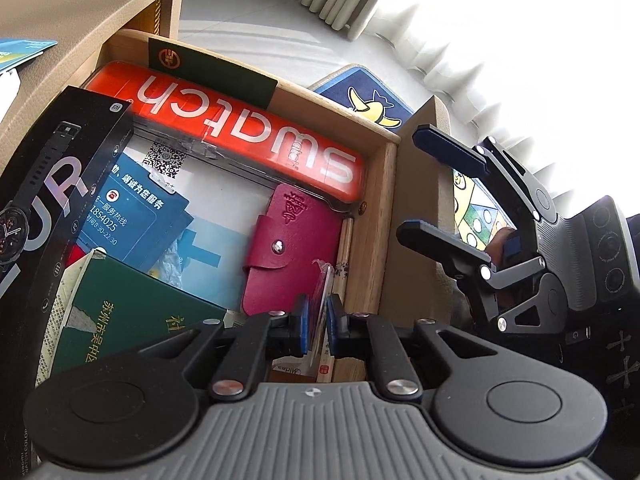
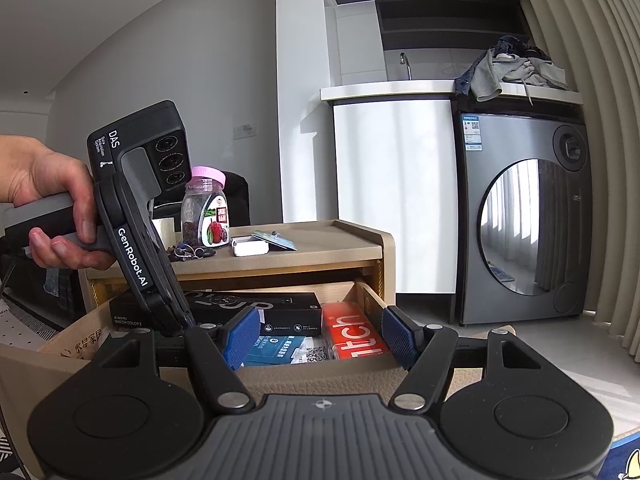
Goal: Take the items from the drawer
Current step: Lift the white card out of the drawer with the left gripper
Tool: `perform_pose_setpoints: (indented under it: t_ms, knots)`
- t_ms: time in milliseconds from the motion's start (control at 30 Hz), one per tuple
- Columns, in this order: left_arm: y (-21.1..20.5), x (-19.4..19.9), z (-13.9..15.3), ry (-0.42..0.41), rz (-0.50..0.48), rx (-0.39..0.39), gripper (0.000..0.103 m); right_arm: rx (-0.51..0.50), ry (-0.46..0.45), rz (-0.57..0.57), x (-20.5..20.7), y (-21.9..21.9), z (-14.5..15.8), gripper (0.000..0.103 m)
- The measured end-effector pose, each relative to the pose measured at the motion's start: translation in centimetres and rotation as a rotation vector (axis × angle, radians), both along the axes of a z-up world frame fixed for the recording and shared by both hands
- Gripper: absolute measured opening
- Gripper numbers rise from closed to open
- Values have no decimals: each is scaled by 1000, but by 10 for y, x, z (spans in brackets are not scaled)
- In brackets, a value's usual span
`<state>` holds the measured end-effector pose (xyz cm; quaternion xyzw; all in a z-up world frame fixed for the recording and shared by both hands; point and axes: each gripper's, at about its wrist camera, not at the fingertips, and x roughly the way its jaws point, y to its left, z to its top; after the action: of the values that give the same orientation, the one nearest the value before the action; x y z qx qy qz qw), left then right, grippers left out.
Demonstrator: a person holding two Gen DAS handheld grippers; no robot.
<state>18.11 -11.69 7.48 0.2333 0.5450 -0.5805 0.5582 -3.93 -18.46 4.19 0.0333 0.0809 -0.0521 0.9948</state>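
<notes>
The open wooden drawer (image 1: 376, 208) holds an orange Swatch case (image 1: 240, 128), a black watch box (image 1: 60, 184), a magenta key pouch (image 1: 292, 248), a green booklet (image 1: 132, 308) and blue leaflets (image 1: 136, 216). My left gripper (image 1: 318, 320) is down inside the drawer, shut on a thin clear-wrapped card (image 1: 322, 300) near the drawer's right wall. My right gripper (image 2: 316, 340) is open and empty, hovering over the drawer's front edge (image 2: 320, 376); it also shows in the left wrist view (image 1: 444, 184). The left gripper (image 2: 176, 320) shows reaching into the drawer in the right wrist view.
The nightstand top (image 2: 320, 244) carries a pink-lidded jar (image 2: 205, 208), keys (image 2: 188, 252), a white case (image 2: 250, 247) and a card (image 2: 276, 240). A washing machine (image 2: 524, 232) stands at right, curtains (image 2: 592, 120) beyond. A play mat (image 1: 368, 104) lies on the floor.
</notes>
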Motion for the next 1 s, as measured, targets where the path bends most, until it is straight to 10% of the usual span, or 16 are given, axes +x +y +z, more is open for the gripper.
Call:
perform_pose_setpoints:
  t_ms: [400,1000]
  knots:
    - [0,-26,0,-102,-97,-23,3,-14,-3,-6,1,1,-1,72]
    - [39,-37,47,-313,130,-152,2,-27,-6,-17,-3,6,-2,72]
